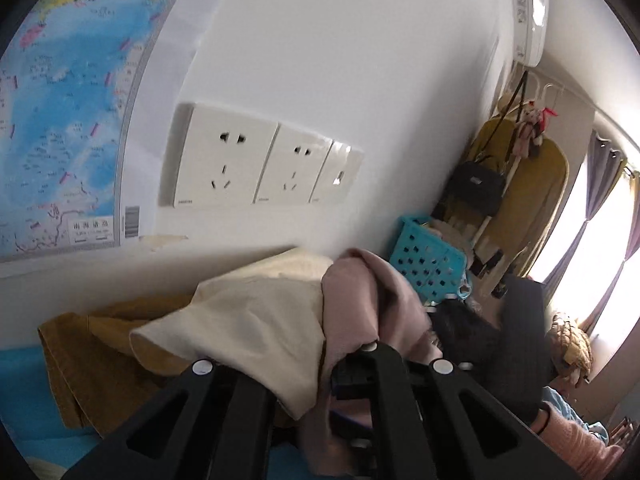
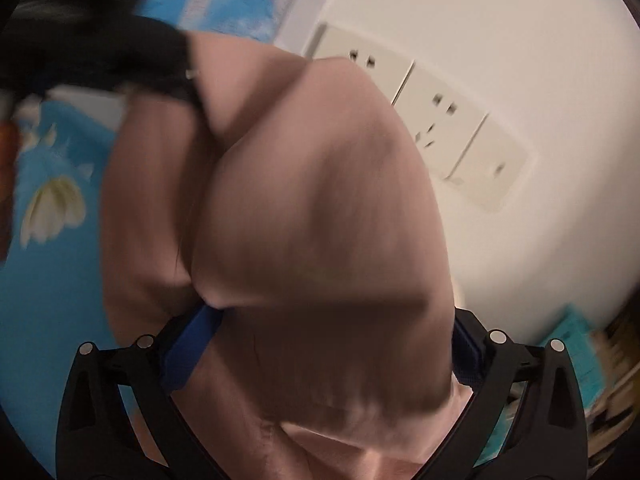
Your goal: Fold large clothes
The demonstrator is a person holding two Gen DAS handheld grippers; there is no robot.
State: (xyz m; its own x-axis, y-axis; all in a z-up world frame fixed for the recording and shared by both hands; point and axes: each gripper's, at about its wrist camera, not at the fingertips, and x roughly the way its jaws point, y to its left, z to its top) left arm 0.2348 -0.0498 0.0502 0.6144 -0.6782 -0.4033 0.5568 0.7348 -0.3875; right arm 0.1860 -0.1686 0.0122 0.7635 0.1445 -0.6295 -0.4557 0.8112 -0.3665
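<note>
Our left claw (image 1: 320,364) is clamped shut on a bunch of the pink garment (image 1: 360,304), holding it up in front of the wall sockets (image 1: 228,164). Our right claw (image 2: 320,344) stands wide, its blue pads (image 2: 188,352) on either side of a hanging swell of the same pink cloth; we cannot see them pressing on it, so we read it as open around the fabric.

Beyond the left claw, a cream garment (image 1: 248,312) and a mustard one (image 1: 80,356) lie crumpled on the blue flowered bedsheet (image 2: 48,264) against the wall, neither folded.

We judge the work barely begun: the pink piece is lifted and bunched, not spread flat, with no tidy fold visible. Spreading, folding and the other clothes all remain.
</note>
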